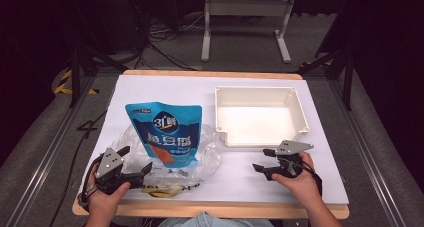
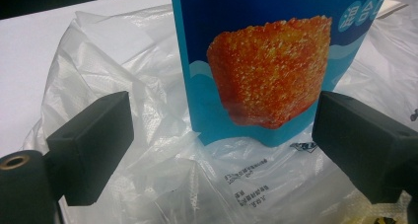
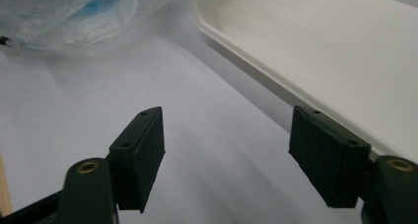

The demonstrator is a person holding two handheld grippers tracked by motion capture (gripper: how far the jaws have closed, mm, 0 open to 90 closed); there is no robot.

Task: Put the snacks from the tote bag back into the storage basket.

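Approach step, by judgement: left gripper open at the near end of the pouch on the bag, right gripper open and empty near the tray; next, close on the pouch.

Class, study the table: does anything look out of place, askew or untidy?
The blue snack pouch lies on a crumpled clear plastic bag spread loosely left of the white tray, which holds nothing. Nothing looks spilled or damaged.
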